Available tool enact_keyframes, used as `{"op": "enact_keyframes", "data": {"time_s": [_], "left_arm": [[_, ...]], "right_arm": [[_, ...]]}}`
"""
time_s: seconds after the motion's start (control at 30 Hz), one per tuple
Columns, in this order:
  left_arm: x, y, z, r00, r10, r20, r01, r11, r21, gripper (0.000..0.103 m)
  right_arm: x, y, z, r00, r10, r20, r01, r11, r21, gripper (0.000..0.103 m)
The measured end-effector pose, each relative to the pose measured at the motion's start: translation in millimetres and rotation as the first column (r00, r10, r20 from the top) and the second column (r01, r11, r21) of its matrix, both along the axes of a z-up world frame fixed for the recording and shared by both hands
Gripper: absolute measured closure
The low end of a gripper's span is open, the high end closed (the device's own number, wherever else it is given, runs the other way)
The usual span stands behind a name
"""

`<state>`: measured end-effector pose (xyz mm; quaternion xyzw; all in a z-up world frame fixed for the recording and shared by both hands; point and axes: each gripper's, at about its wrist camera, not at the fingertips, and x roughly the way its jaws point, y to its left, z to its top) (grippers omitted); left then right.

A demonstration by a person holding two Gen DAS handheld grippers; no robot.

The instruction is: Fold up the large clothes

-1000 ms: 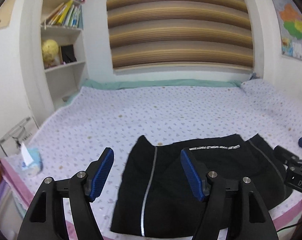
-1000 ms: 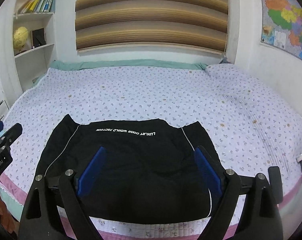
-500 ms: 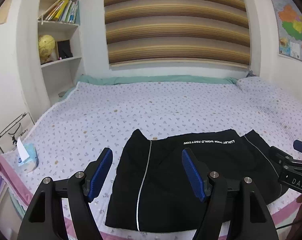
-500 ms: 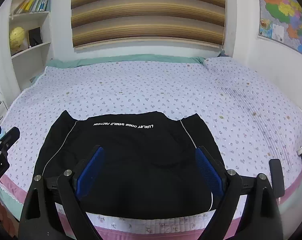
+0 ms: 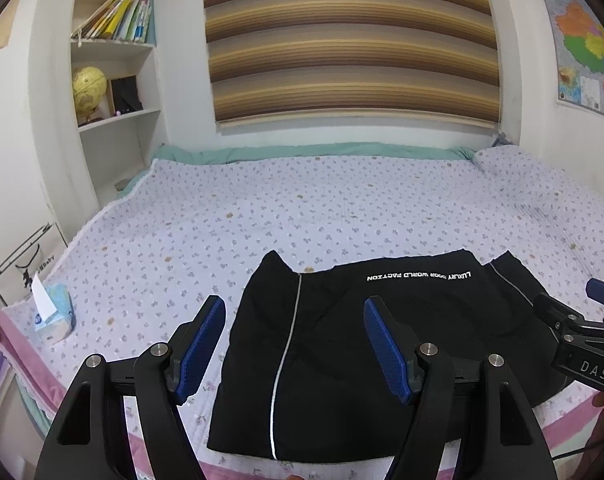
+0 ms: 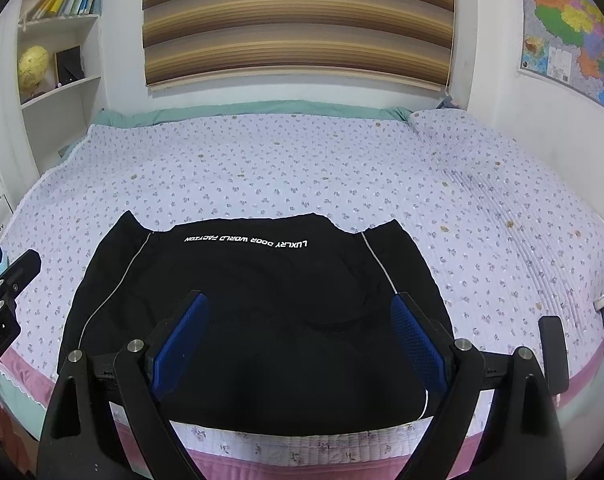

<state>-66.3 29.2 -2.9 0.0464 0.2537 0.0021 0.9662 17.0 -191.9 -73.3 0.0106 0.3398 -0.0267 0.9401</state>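
**A:** What is around the big bed with the purple flower quilt (image 5: 261, 216)?

**B:** A small blue tissue pack (image 5: 53, 318) sits near the bed's left edge. A yellow round globe (image 5: 89, 89) stands on the white wall shelf (image 5: 117, 114). A colourful paper map (image 6: 574, 28) hangs on the right wall. Nothing blocks the way.

**A:** Where is the black folded jacket with thin white stripes (image 6: 253, 300)?

**B:** It lies flat by the bed's near edge, in the middle. White letters run along its far side, upside down.

**A:** What about the grippers?

**B:** The left gripper with blue pads (image 5: 293, 344) is spread wide, holding nothing, above the jacket's left part. The right gripper with blue pads (image 6: 299, 340) is spread wide too, empty, above the jacket's middle.
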Motion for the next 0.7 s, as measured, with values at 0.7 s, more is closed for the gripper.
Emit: {"op": "enact_keyframes", "data": {"time_s": [0.7], "left_arm": [[8, -8, -13, 0.998, -0.022, -0.052, 0.023, 1.000, 0.015, 0.030]], "right_arm": [[6, 5, -9, 0.999, 0.009, -0.031, -0.009, 1.000, 0.000, 0.009]]}}
